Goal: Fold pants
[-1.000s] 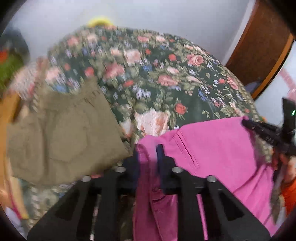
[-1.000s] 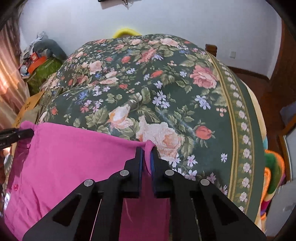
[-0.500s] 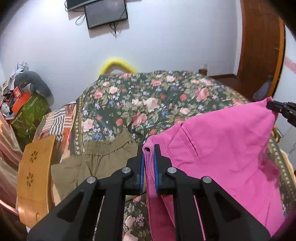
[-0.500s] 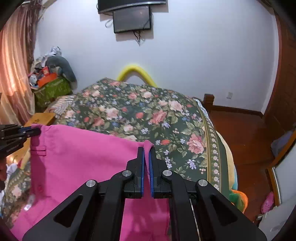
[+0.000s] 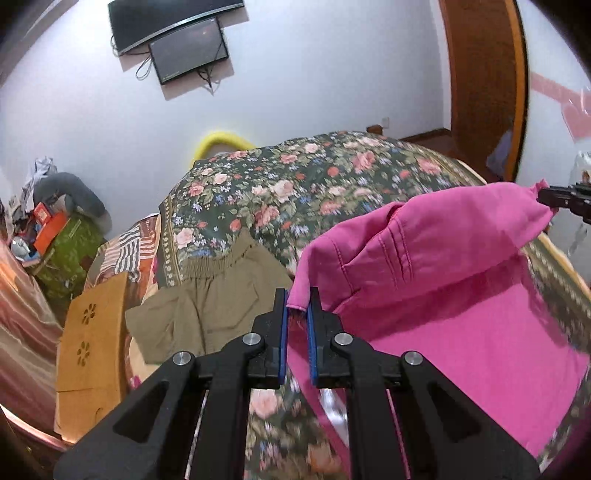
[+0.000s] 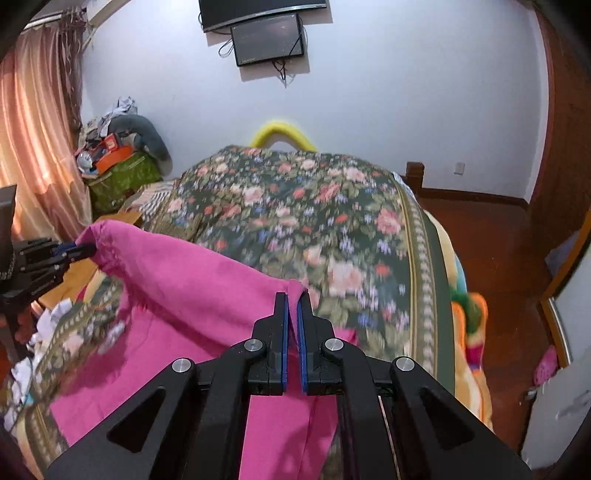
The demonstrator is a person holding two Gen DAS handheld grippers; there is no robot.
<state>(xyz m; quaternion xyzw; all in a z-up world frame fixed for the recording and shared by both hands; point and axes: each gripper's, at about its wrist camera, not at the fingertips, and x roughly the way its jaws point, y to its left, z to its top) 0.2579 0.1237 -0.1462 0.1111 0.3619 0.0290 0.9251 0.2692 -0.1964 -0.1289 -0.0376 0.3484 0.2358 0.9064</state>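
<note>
Pink pants (image 5: pixel 436 266) hang in the air above a floral bed (image 5: pixel 314 184), stretched between both grippers. My left gripper (image 5: pixel 297 295) is shut on one corner of their top edge, and its black tip (image 6: pixel 79 251) shows at the far left of the right wrist view. My right gripper (image 6: pixel 293 295) is shut on the other corner of the pink pants (image 6: pixel 177 295), and it (image 5: pixel 554 197) appears at the right edge of the left wrist view. The cloth sags between the two grips and drapes down toward me.
Olive-green pants (image 5: pixel 207 302) lie flat on the bed's left side beside a wooden board (image 5: pixel 88 347). A cluttered green box (image 6: pixel 118 173) and a curtain (image 6: pixel 33 129) stand at the left. Wall screens (image 6: pixel 269 33) hang above a yellow headboard (image 6: pixel 282 131). Wooden floor (image 6: pixel 509 251) lies to the right.
Both grippers have risen and pulled back with the pink pants, lifting the top edge off the bed. The views tilted up, showing the wall and screens.
</note>
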